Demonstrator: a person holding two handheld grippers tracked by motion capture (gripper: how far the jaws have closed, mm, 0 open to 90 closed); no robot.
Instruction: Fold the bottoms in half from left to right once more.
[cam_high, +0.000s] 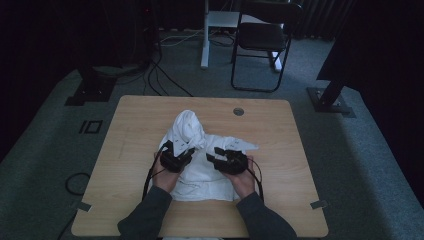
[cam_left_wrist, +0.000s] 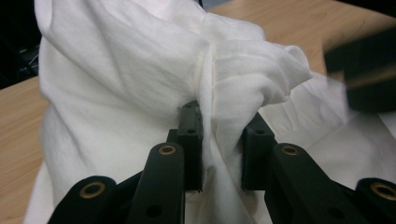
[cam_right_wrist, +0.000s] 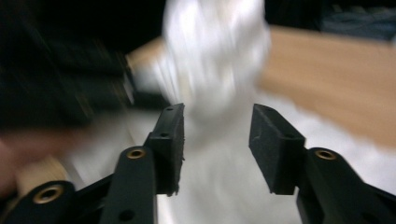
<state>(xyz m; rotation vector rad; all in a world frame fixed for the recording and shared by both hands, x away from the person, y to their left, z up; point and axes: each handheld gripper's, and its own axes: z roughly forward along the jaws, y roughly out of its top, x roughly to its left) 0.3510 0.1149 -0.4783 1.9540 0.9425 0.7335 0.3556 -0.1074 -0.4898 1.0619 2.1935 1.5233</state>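
So the left hand-held gripper (cam_left_wrist: 219, 140) is clamped on a raised fold of the white cloth (cam_high: 200, 150), mid-worktop (cam_high: 125, 130) toward the near edge. The right hand-held gripper (cam_right_wrist: 217, 140) sits wide and empty just beside it, with the bunched peak straight ahead of its jaws.

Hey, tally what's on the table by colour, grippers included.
White: 1, the cloth, bunched up in the middle.
Black: 2, the left gripper and the right gripper.
Total: 3.
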